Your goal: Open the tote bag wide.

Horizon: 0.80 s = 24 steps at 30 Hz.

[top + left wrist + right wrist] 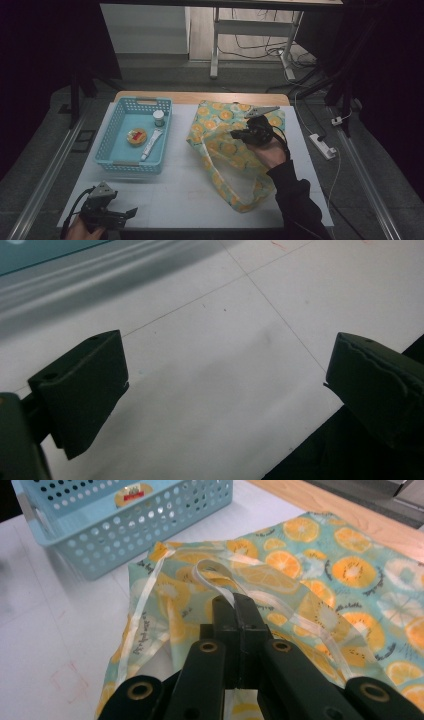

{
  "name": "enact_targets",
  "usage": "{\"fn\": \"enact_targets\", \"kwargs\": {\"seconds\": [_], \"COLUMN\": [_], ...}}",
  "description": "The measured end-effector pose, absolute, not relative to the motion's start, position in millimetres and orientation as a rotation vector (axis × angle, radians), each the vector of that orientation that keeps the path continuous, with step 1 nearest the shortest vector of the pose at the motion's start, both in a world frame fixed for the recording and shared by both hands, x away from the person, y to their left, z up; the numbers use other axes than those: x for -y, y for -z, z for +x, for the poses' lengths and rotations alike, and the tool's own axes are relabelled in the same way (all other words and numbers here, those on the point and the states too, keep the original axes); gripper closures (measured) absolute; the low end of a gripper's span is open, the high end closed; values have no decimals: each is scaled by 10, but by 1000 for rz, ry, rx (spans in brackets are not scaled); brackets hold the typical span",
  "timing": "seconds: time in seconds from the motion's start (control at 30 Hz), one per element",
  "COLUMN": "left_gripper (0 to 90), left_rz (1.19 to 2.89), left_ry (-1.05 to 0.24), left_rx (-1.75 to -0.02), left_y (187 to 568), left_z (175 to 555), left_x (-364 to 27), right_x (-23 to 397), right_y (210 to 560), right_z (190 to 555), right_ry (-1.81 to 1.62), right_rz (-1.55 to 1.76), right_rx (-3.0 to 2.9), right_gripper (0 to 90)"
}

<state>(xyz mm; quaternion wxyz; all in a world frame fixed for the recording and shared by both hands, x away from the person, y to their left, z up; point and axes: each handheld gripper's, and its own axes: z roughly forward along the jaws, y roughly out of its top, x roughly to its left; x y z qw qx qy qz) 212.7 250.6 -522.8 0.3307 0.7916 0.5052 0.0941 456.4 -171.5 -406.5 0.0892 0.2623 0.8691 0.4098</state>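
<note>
Black tongs (239, 133), dark sleeve (295, 195)

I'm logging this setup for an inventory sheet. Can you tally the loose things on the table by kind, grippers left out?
Baskets: 1, the blue basket
Bags: 1, the orange-print bag
Jars: 1, the small white jar
Tubes: 1, the white tube
Round tins: 1, the yellow round tin
Total: 5
</note>
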Motion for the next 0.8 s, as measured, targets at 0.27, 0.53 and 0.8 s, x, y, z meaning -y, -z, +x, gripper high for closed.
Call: {"fn": "enact_targets", "kwargs": {"seconds": [0.27,0.53,0.8], "left_gripper": [38,37,37], "left_rz": [2068,2065,2061], "left_ry": [-244,-240,-238], "left_rx": [-1322,-1325,-1329], "left_y": [5227,5228,5230], "left_z": [2126,2128,2131], "left_x": [-2508,-2511,-2514], "right_x": [1669,1677,1696], "right_y": [3958,3873,3815], "right_z": [4588,4623,4645], "right_ry": [-1237,-1248,-1268], "right_rz": [776,769,762], "right_rx": [-2564,-2536,-2517], "right_gripper": [894,894,894]}}
